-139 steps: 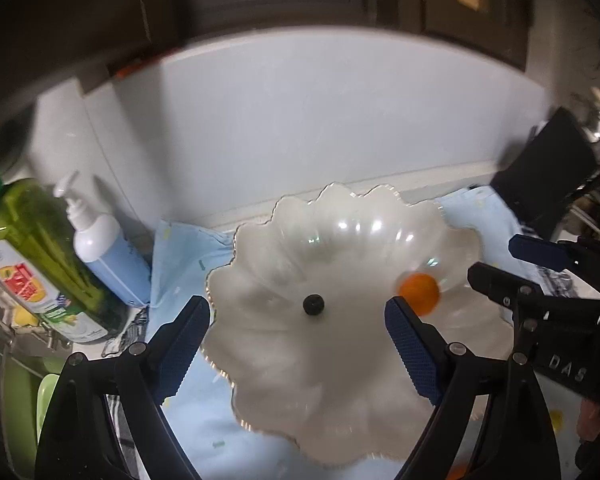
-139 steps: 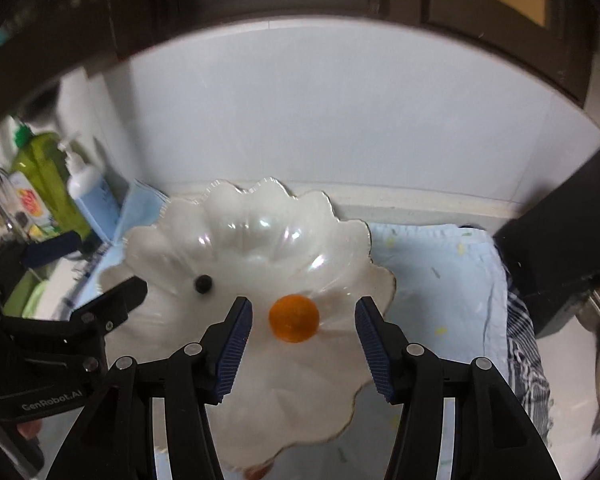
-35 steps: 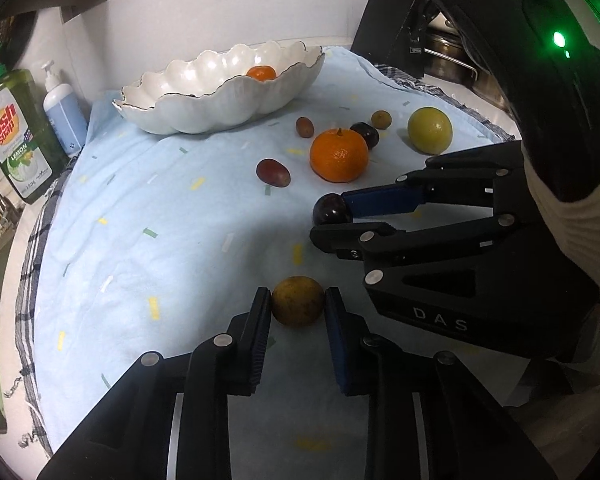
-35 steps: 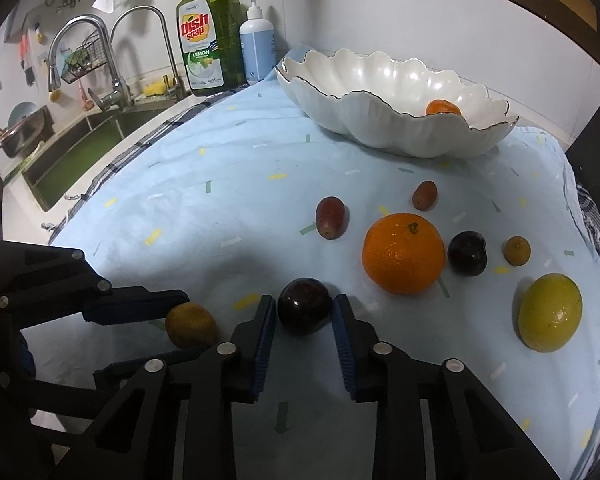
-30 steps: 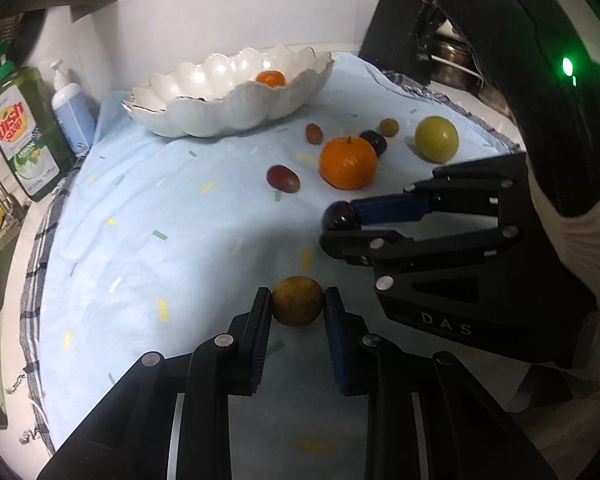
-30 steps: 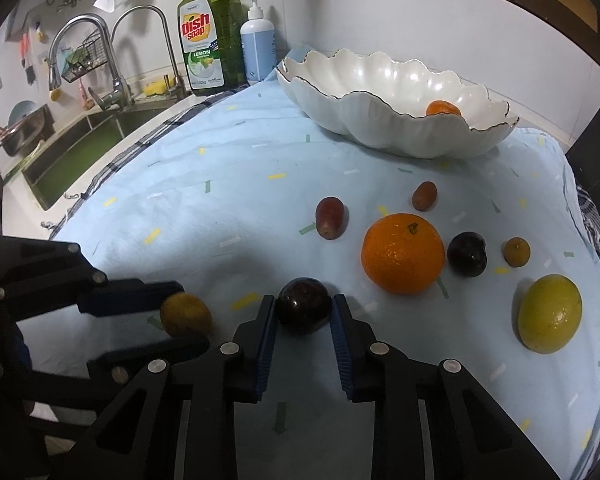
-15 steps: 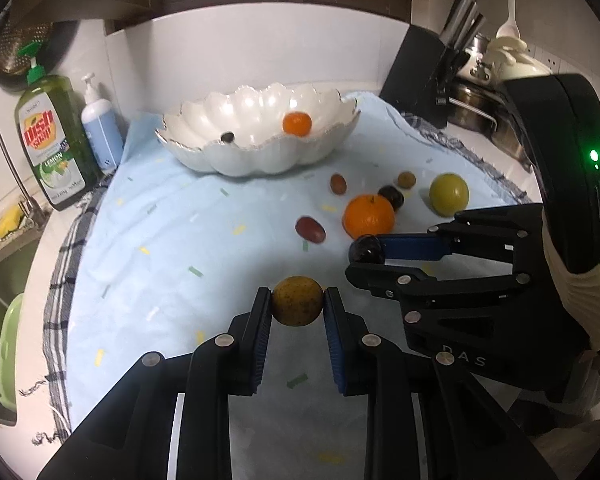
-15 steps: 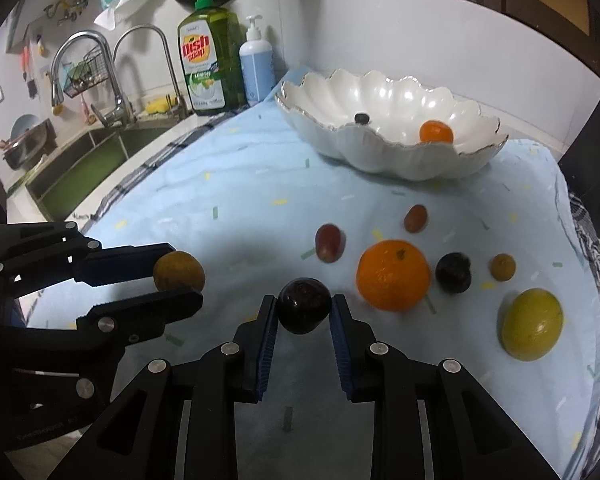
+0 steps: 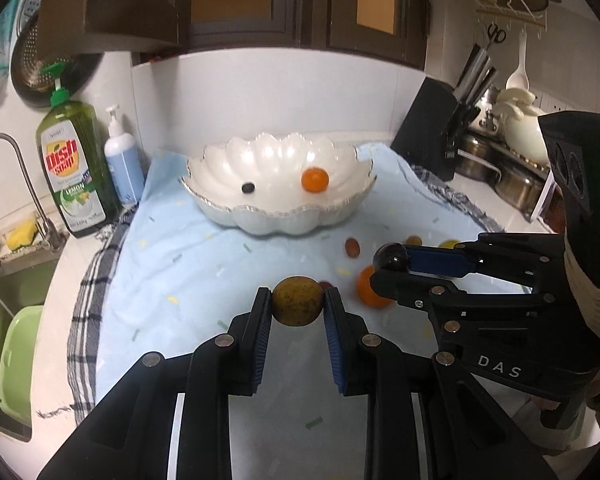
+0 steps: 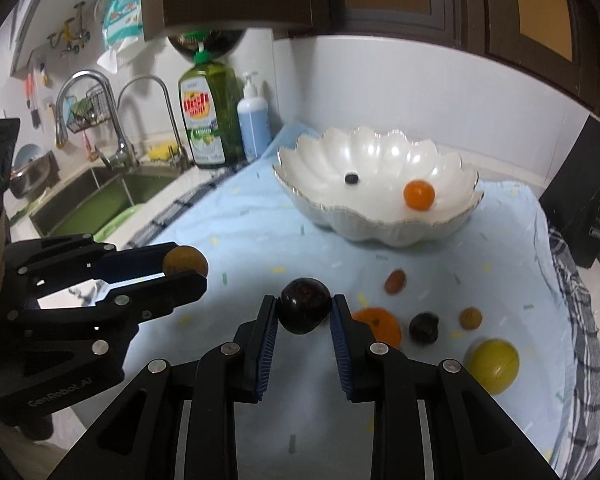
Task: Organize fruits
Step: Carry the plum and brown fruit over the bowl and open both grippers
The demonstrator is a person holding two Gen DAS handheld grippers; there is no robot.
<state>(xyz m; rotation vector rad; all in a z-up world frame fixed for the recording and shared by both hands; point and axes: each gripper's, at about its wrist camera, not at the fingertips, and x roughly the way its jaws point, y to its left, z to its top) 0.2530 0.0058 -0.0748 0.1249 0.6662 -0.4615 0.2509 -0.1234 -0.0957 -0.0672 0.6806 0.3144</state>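
**Both grippers clamped on fruit above the cloth; bowl holds 2 items**

Left gripper [image 9: 297,307]: jaws closed on a brownish-yellow round fruit [image 9: 297,300]. The blue pads press its 2 sides. The fruit is clear of the light blue cloth [image 9: 188,264]. In the right wrist view this gripper appears at 9 o'clock, with the same fruit at its tips.

Right gripper [image 10: 305,312]: jaws closed on a dark plum [image 10: 305,310], pads against both sides, the plum off the cloth. In the left wrist view this gripper appears at 3 o'clock, with the plum at its tips.

Container: 1 white scalloped bowl [image 10: 380,232] stands on the cloth at 12 o'clock in both views. Contents, 2 items:
- 1 small orange fruit [image 10: 419,195], on the inner wall toward the right side of the bowl.
- 1 small dark berry [image 10: 351,178], near the bowl's centre, well apart from the orange fruit.

Fruit on the cloth, right wrist view, between 1 and 4 o'clock of the held plum:
- 1 large orange [image 10: 380,326], partly hidden behind the right finger.
- 1 second dark plum [image 10: 423,327], just beside the orange.
- 1 small reddish-brown fruit [image 10: 395,281], between the orange and the bowl.
- 1 small tan fruit [image 10: 470,318].
- 1 yellow-green fruit [image 10: 492,365], nearest the cloth's right edge.

Behind the cloth's left side stand 1 green dish soap bottle [image 9: 74,168] and 1 blue pump bottle [image 9: 124,168], side by side.
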